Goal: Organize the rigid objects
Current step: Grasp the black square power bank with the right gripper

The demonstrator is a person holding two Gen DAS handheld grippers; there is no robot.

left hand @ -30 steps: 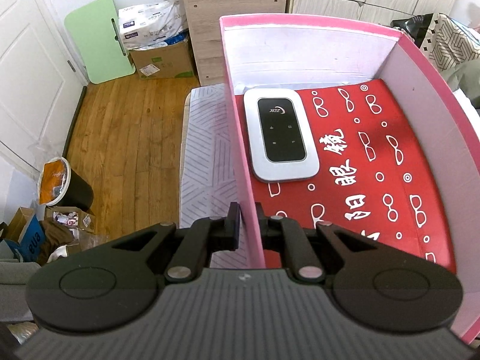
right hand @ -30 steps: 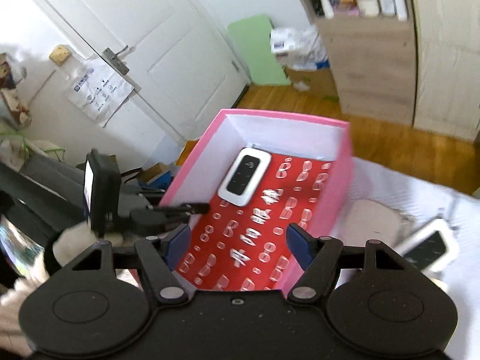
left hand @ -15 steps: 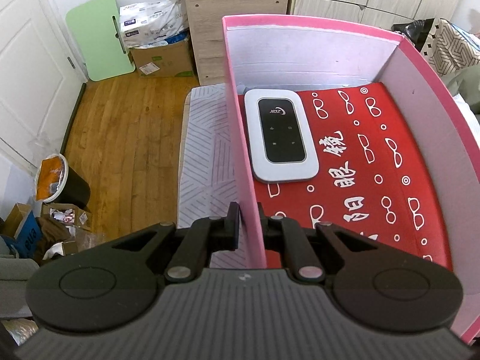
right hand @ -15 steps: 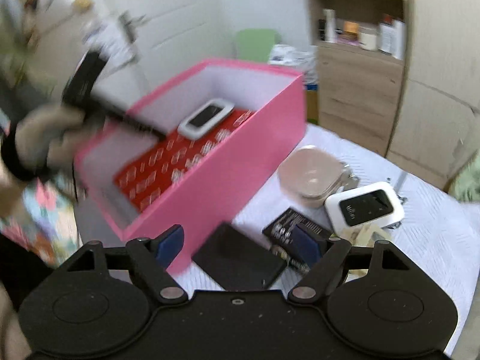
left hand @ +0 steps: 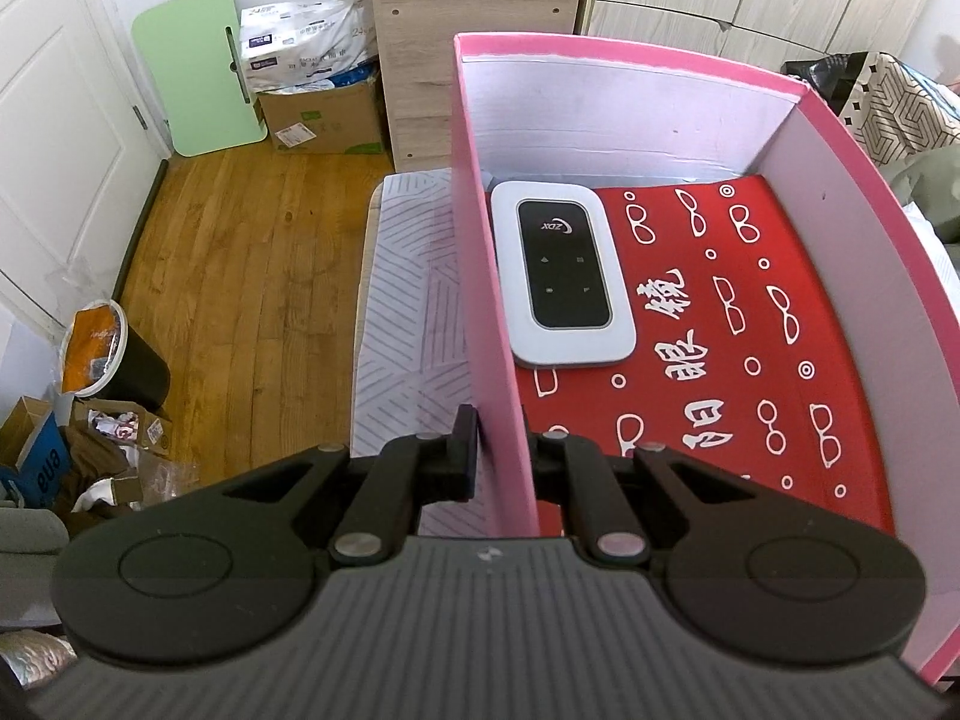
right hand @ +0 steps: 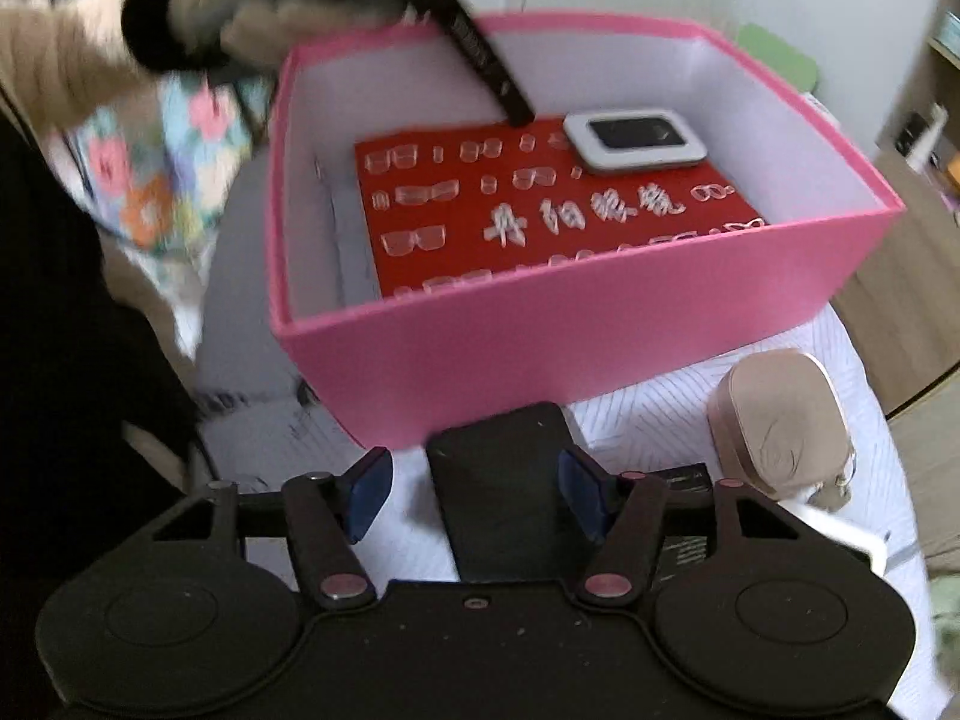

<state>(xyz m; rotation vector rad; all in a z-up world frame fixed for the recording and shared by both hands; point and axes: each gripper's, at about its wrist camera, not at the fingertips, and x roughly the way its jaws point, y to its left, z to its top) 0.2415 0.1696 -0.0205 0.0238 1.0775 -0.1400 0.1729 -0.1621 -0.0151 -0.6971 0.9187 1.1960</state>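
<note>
My left gripper point(left hand: 501, 450) is shut on the left wall of the pink box point(left hand: 480, 300), one finger outside and one inside. Inside, a white device with a black screen point(left hand: 561, 276) lies on a red sheet with white print point(left hand: 750, 330). In the right wrist view the pink box point(right hand: 540, 348) stands ahead on the table with the white device point(right hand: 633, 138) at its far side. My right gripper point(right hand: 474, 489) hangs low over a flat black object point(right hand: 504, 480), which lies between the closing jaws. The left blue pad point(right hand: 369, 492) is still apart from it.
A beige rounded case point(right hand: 780, 420) lies to the right of the black object. A dark printed card point(right hand: 684, 480) and a white item point(right hand: 840, 534) lie under the right finger. A gloved hand point(right hand: 258, 6) holds the left gripper at the box's far wall. Wooden floor point(left hand: 240, 276) drops off left of the table.
The right gripper has rolled and dropped from above the box to the flat black object in front of it, and its jaws have narrowed. The left gripper has kept its hold on the box wall.
</note>
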